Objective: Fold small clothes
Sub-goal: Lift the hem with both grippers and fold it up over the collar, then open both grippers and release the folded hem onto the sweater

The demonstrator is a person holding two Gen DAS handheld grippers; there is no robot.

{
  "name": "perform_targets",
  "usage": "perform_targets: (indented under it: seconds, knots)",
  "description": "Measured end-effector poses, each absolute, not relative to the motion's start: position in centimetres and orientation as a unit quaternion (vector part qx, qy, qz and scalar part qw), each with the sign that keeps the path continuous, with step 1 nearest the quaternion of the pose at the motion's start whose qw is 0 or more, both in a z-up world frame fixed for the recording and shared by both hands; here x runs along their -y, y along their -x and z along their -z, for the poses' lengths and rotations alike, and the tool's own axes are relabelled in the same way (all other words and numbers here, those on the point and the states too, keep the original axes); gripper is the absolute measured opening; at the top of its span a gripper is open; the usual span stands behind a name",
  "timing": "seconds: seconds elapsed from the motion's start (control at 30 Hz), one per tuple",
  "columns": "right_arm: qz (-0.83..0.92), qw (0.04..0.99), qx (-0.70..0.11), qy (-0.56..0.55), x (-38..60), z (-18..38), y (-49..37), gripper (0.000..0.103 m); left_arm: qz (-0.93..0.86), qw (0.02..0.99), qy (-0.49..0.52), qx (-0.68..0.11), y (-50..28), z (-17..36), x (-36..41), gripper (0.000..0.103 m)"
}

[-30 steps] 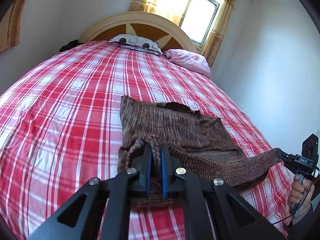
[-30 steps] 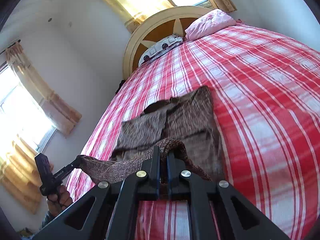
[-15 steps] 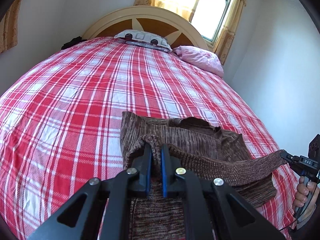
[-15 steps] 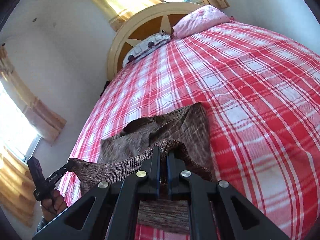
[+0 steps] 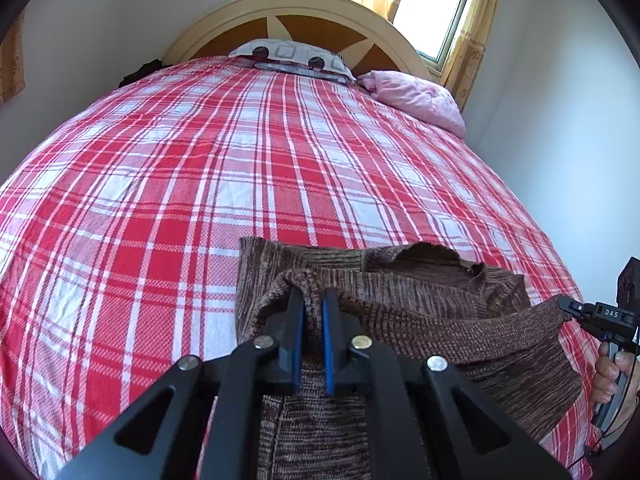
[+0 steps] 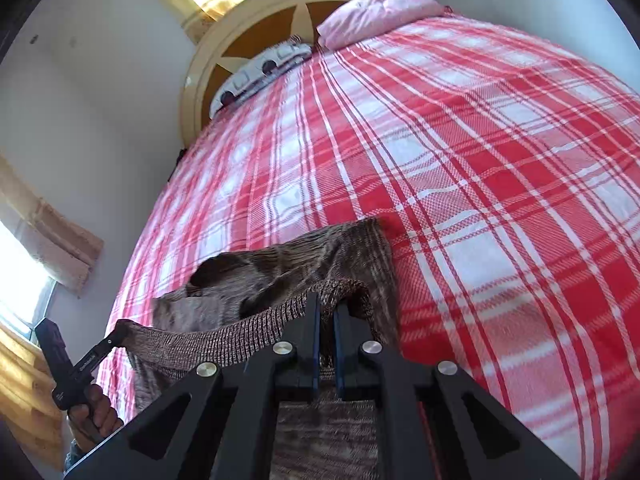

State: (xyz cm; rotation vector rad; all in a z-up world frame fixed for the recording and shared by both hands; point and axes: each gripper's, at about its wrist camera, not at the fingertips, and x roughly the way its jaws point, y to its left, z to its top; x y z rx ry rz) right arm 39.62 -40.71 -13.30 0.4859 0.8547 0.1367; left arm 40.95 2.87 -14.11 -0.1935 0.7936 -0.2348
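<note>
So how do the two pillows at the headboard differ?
The patterned pillow is white with grey squares and dark circles; the pink pillow is plain. The patterned one lies flat at the headboard's middle; the pink one sits crumpled toward the window-side edge. Both rest on the plaid bedsheet.

A wide bed (image 5: 200, 184) is filling the room, its red-and-white plaid sheet (image 6: 500, 168) lying smooth. At its far end an arched cream headboard (image 5: 296, 4) with brown panels is backing a patterned pillow (image 5: 292, 54) and a pink pillow (image 5: 416, 98). Daylight is streaming through a window (image 5: 436, 4) with yellow curtains (image 5: 476, 36) (another window (image 6: 24, 280) is glowing on a side wall). White walls (image 5: 560, 128) are standing plain.
</note>
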Motion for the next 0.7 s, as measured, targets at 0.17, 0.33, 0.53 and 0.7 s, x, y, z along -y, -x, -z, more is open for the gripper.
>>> perform_targets:
  seconds: [0.17,0.33,0.53,0.7]
  knots:
    - [-0.061,0.877,-0.426,-0.216,40.6,15.1,-42.8,0.005,0.096,0.911,0.074,-0.394,-42.9,15.3,-2.2,0.011]
    - [-0.057,0.862,-0.43,-0.261,41.8,16.1,-44.1,0.042,0.064,0.913,0.084,-0.395,-43.6,15.3,-3.6,0.03]
    - [-0.116,0.869,-0.425,-0.226,40.2,13.8,-40.6,0.07,0.081,0.926,0.017,-0.368,-38.7,14.2,-4.1,0.064]
    - [-0.171,0.834,-0.492,-0.18,36.3,14.7,-39.9,0.07,0.109,0.903,-0.082,-0.406,-37.1,16.9,-0.9,0.07]
